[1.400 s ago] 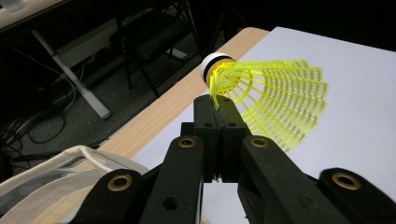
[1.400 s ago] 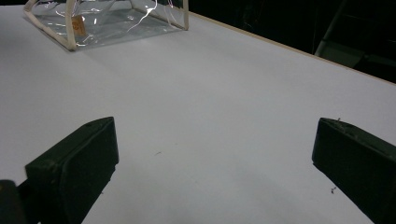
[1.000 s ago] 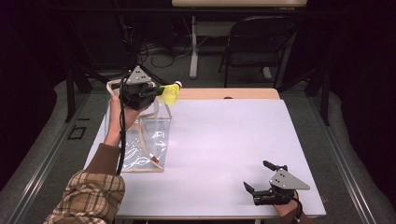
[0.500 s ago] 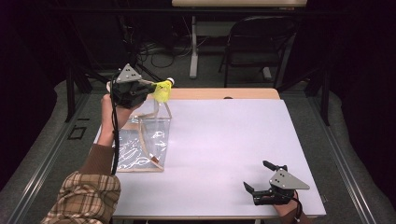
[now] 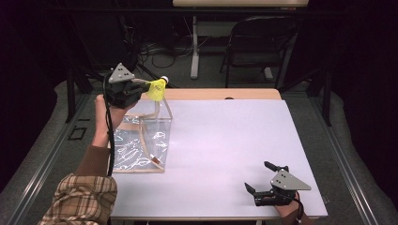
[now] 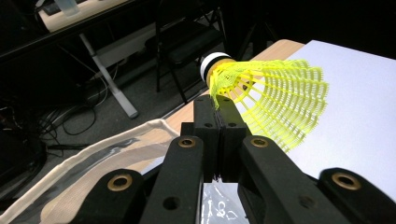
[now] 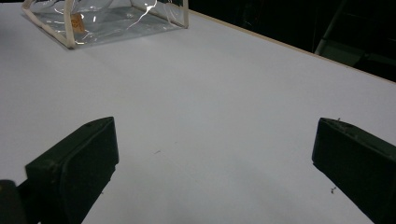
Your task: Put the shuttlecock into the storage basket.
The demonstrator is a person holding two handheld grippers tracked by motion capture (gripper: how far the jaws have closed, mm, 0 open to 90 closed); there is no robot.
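Left tongs (image 5: 143,85) clamp a yellow shuttlecock (image 5: 157,89) above the clear pouch (image 5: 141,140); right tongs (image 5: 258,178) rest spread apart on the tabletop (image 5: 225,140).

A white-topped table (image 5: 225,140) with a pale wooden far edge. Beyond it, at about one o'clock, a black folding chair (image 5: 260,47); cables (image 5: 159,56) trail across the floor at eleven.
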